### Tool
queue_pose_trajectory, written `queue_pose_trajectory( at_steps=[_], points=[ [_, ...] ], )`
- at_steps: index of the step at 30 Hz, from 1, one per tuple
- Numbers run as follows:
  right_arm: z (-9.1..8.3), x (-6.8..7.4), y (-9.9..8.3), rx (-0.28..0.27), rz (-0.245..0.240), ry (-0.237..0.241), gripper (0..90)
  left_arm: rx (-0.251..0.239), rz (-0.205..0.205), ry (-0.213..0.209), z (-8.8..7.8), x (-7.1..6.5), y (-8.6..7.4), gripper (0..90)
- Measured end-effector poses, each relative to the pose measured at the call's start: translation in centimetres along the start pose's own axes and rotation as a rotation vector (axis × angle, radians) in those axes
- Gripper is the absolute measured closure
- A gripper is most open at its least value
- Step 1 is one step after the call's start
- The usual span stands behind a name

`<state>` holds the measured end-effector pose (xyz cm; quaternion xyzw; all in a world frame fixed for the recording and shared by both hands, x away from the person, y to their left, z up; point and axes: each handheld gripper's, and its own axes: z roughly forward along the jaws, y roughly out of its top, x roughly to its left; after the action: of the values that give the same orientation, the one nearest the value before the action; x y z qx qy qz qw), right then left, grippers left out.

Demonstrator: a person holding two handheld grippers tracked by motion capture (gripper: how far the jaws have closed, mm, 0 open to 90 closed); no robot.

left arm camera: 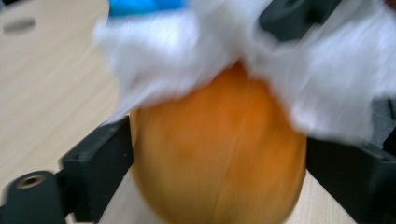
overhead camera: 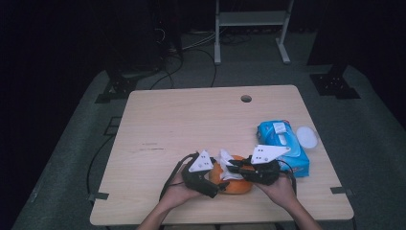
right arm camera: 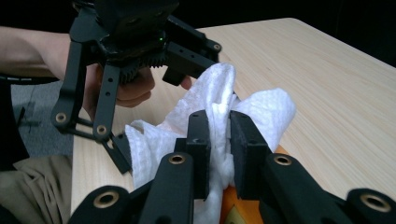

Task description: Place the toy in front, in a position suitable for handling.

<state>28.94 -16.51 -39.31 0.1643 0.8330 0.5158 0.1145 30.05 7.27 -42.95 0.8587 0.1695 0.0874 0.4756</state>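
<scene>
Right tool (right arm camera: pixel 219 154): jaws narrow, pinched on a white paper towel (right arm camera: pixel 261 109) that drapes over the orange ball-shaped object (left arm camera: pixel 219 154). Left tool (overhead camera: pixel 203 175): jaws wide, standing on either side of the orange object; the blur leaves it unclear whether the pads press on it (no firm grip confirmed). The object rests on the wooden counter (overhead camera: pixel 191 120) near its front edge, between both hands. Just to the right lies a blue wipes packet (overhead camera: pixel 282 143), with a white round lid (overhead camera: pixel 307 136) beside it. A round hole (overhead camera: pixel 246 98) sits near the counter's far edge.
</scene>
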Motion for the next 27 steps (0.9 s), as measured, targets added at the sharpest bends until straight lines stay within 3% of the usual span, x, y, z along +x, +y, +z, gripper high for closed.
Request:
queue_pose_trajectory(
  at_steps=[1, 5, 8, 12, 14, 15, 17, 20, 21, 24, 26, 27],
  points=[
    [-0.3, -0.3, -0.3, -0.001, 0.013, -0.006, 78.1, 0.002, -0.021, -0.014, 0.0, 0.3, -0.2, 10.5],
    [-0.5, -0.6, -0.3, -0.003, 0.018, -0.016, 78.1, -0.015, 0.022, -0.002, -0.3, -0.1, -0.1, 28.1],
    [-0.6, -0.1, 0.1, -0.012, 0.008, -0.023, 78.2, -0.022, 0.086, 0.021, -0.4, -0.9, 0.4, 31.9],
    [0.6, 1.3, 0.8, -0.004, -0.028, 0.024, 78.1, -0.013, 0.146, 0.032, -0.2, -2.0, 0.7, 32.6],
    [0.9, 1.6, 0.9, 0.004, -0.037, 0.026, 78.1, -0.001, 0.146, 0.031, -0.3, -1.9, 0.6, 32.9],
    [0.9, 1.5, 0.9, 0.022, -0.051, 0.019, 78.1, -0.009, 0.119, 0.02, -0.4, -1.5, 0.3, 33.0],
    [0.7, 1.3, 0.9, 0.021, -0.043, 0.014, 78.2, -0.002, 0.11, 0.016, -0.5, -1.3, 0.2, 33.0],
    [-1.1, -0.1, 0.2, 0.015, -0.011, -0.035, 78.1, 0.001, 0.093, 0.008, -0.6, -0.9, -0.3, 33.3],
    [-1.9, -0.8, -0.6, 0.007, 0.02, -0.048, 78.1, 0.002, 0.087, 0.006, -0.6, -0.8, -0.3, 33.2],
    [-2.2, -1.2, -1.1, -0.006, 0.051, -0.038, 78.1, 0.009, 0.081, 0.005, -0.5, -0.8, 0.0, 29.8],
    [-1.9, -0.9, -1.0, -0.002, 0.034, -0.036, 78.1, -0.006, 0.055, 0.007, -0.4, -0.7, 0.2, 16.4],
    [-1.4, -0.5, -0.9, -0.002, 0.029, -0.007, 78.1, -0.021, 0.04, 0.0, -0.4, -0.7, 0.4, 11.1]
  ],
)
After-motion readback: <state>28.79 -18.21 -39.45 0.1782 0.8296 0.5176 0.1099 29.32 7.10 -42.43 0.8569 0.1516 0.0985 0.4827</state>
